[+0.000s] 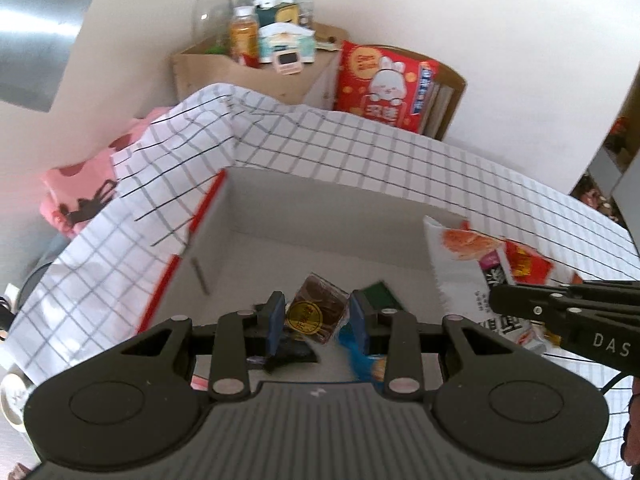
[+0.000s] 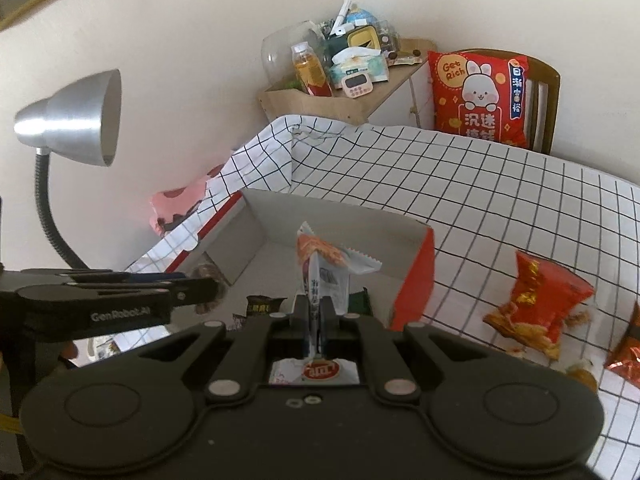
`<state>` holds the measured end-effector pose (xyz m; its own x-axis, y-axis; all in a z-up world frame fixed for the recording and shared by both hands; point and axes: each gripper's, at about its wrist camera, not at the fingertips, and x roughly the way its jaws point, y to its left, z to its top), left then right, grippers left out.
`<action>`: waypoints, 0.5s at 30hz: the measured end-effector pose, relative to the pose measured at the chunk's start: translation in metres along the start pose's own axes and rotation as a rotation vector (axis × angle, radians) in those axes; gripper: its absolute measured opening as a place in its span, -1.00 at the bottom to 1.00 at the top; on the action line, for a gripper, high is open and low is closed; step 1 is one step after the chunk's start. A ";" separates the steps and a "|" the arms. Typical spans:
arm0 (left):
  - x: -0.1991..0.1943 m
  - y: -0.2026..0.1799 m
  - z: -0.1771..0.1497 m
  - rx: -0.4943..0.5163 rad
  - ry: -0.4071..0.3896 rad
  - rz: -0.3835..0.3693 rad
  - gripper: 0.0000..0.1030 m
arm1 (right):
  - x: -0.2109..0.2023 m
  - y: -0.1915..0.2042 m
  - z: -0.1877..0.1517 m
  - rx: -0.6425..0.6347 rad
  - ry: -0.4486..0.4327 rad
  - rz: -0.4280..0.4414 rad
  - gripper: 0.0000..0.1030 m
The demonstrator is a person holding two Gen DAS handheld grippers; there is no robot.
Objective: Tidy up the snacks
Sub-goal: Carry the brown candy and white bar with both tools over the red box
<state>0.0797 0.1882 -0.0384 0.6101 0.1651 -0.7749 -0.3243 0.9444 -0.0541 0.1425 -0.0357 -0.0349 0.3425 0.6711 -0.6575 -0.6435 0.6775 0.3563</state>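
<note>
Hovering above the open box (image 2: 416,276), both held snacks: left hand-held gripper (image 1: 317,316) clasped a brown cake (image 1: 318,308), right hand-held gripper (image 2: 318,316) pinched an upright white packet (image 2: 324,272).

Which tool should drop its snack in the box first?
Probably the left tool: its brown snack hangs right over the box floor. The right tool pinches a white packet nearer the box's edge.

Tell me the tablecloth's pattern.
White tablecloth with a thin black grid; clearest in the right wrist view.
</note>
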 end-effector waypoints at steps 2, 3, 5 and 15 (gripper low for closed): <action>0.006 0.011 0.002 -0.008 0.011 0.011 -0.34 | 0.012 0.003 0.003 0.004 0.015 -0.003 -0.91; 0.011 0.016 0.003 -0.006 0.015 0.020 -0.34 | 0.018 0.004 0.004 0.007 0.021 -0.007 -0.91; 0.020 0.024 0.007 -0.002 0.024 0.043 -0.34 | 0.031 0.007 0.007 0.008 0.035 -0.010 -0.91; 0.074 0.045 0.012 0.009 0.108 0.095 -0.34 | 0.089 0.017 0.013 -0.014 0.106 -0.037 -0.91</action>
<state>0.1190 0.2462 -0.0907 0.4954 0.2228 -0.8396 -0.3702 0.9285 0.0280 0.1712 0.0395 -0.0793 0.2923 0.6100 -0.7366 -0.6417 0.6962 0.3219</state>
